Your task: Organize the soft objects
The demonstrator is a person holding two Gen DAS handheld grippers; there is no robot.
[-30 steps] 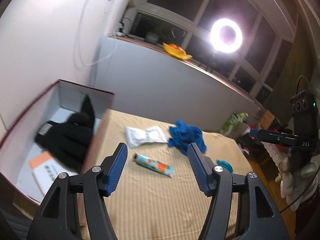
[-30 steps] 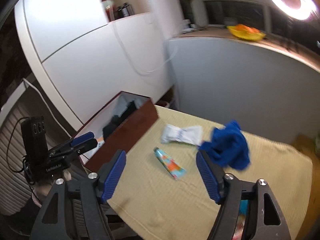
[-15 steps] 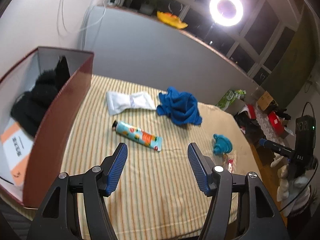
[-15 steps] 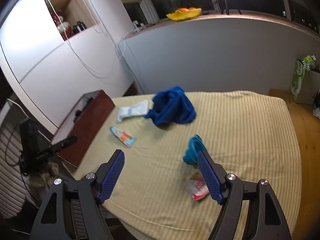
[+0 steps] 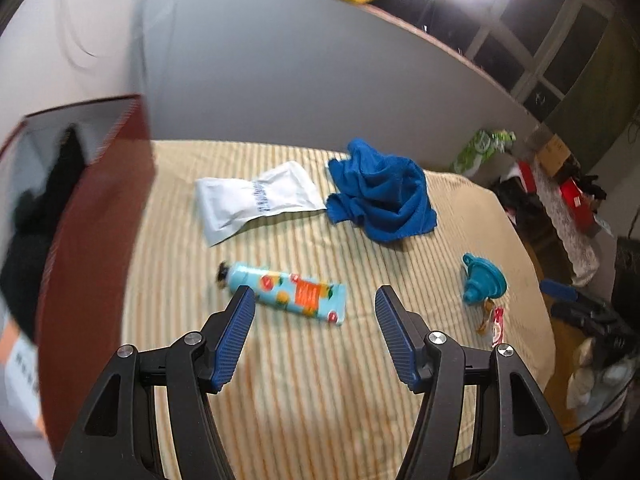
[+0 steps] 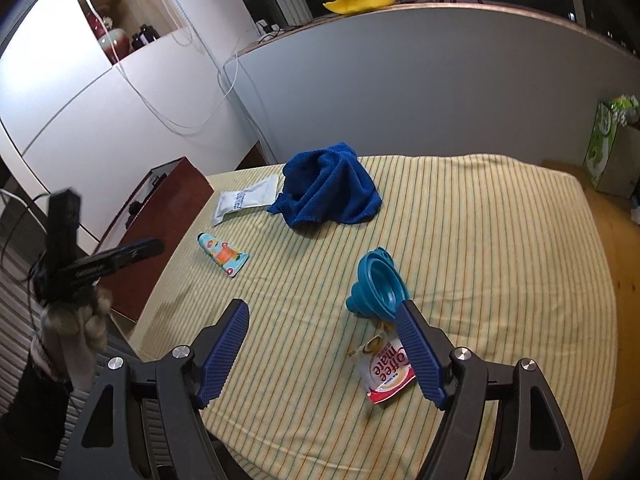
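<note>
A crumpled blue towel [image 5: 382, 192] [image 6: 330, 190] lies on the striped yellow cloth [image 5: 304, 380] beside a white soft pack [image 5: 256, 200] [image 6: 246, 199]. A patterned tube [image 5: 290, 298] [image 6: 222, 254] lies nearer, just ahead of my open, empty left gripper [image 5: 312, 300]. A teal funnel [image 5: 482, 278] [image 6: 378, 282] and a red-and-white sachet [image 6: 386, 370] lie by my open, empty right gripper [image 6: 322, 308]. A dark red box [image 5: 92, 208] [image 6: 160, 236] at the left holds black soft items [image 5: 32, 216].
A grey wall [image 6: 440, 92] stands behind the table, with a yellow bowl [image 6: 360, 0] on its ledge. The left gripper's handle [image 6: 116, 258] shows left of the table in the right wrist view. A green bag [image 6: 608, 148] stands on the floor at the right.
The left gripper has swung right from the box and come down towards the tube. The right gripper has swung right, so the funnel and sachet now lie before it.
</note>
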